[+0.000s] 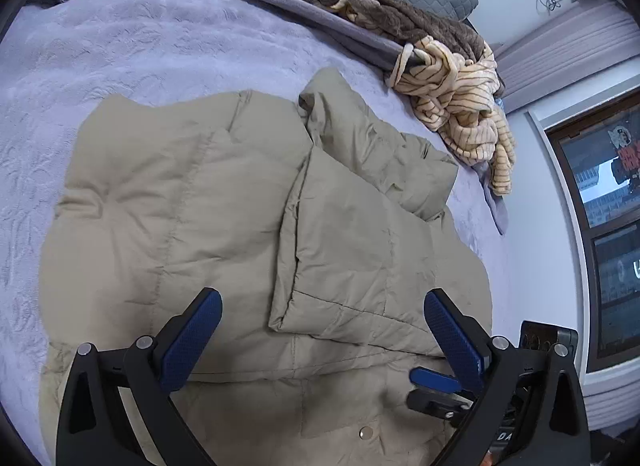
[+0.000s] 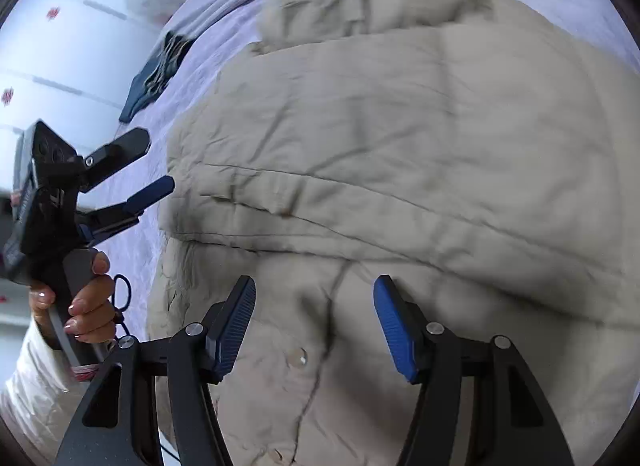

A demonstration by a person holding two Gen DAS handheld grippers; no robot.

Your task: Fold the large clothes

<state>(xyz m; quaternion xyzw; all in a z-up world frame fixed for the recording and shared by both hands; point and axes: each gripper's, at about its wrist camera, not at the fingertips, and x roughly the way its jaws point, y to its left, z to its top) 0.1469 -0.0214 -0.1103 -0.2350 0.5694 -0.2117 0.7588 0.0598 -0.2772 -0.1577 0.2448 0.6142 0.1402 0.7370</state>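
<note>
The bed (image 1: 120, 45) carried the jacket (image 1: 200, 225), spread flat near its right edge with one sleeve (image 1: 352, 246) already folded in, so the rest was still to do. Left gripper (image 1: 320, 330) and right gripper (image 2: 314, 322) hovered, jaws apart, holding nothing.

I note both grippers: black angular arms, silver screw heads at the pivots, blue ribbed pads (image 2: 234, 326) on the jaws. Left gripper (image 2: 154, 169) has a grey handle, a thin black cord loop; white sleeve (image 2: 28, 382) at wrist.
</note>
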